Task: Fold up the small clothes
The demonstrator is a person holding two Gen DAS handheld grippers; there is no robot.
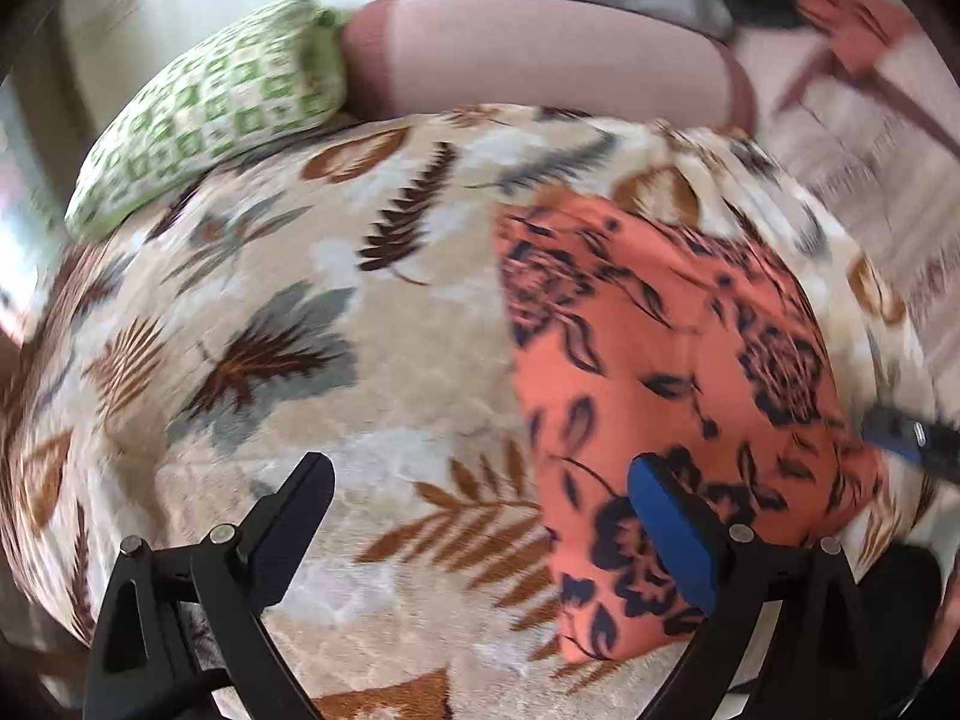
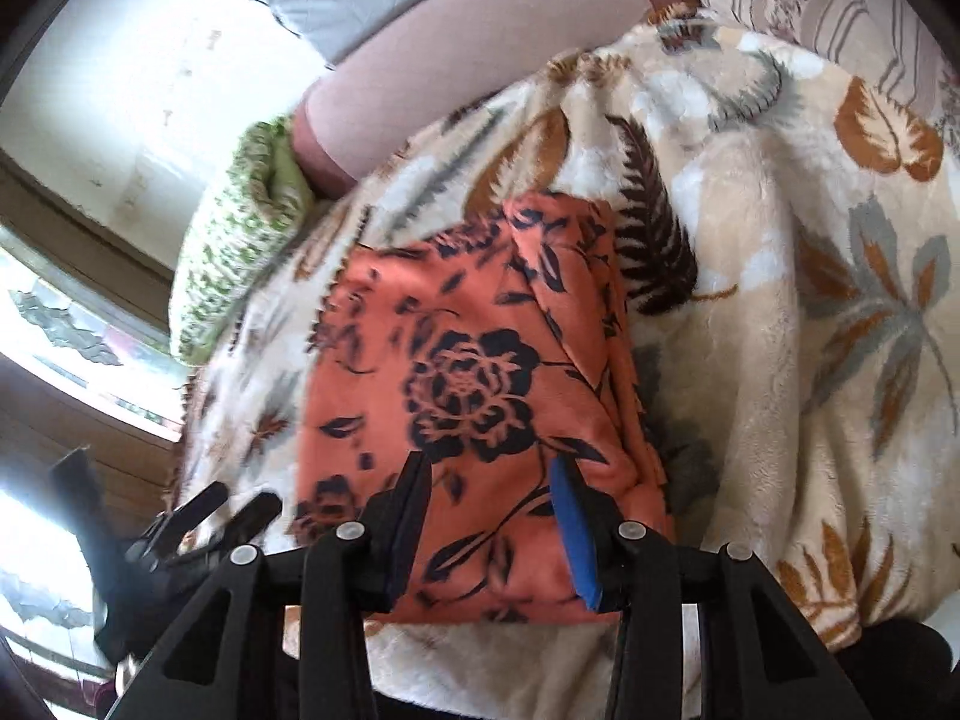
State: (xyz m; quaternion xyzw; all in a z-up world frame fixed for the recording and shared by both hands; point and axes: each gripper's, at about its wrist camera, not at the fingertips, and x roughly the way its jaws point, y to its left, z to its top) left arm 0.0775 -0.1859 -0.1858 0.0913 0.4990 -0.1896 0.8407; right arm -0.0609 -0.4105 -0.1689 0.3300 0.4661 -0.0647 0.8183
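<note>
On the leaf blanket: the orange flowered cloth (image 1: 672, 360) is laid as a neat block with straight edges, toward the right side of the blanket (image 1: 390, 372).
Done: the cloth is judged to be folded already, since more than one layer is seen at its far edge.
Left: one more fold or a final pat may be needed; other clothes cannot be seen.
Left hand-held gripper (image 1: 480, 522): spread wide, nothing is held; one pad is seen over the cloth's near edge.
Right hand-held gripper (image 2: 489, 510): parted over the cloth's near edge; no cloth is pinched.
Nearby: a green checked pillow (image 1: 216, 114) is seen at the far side.
Writing: no words or labels can be read.
</note>
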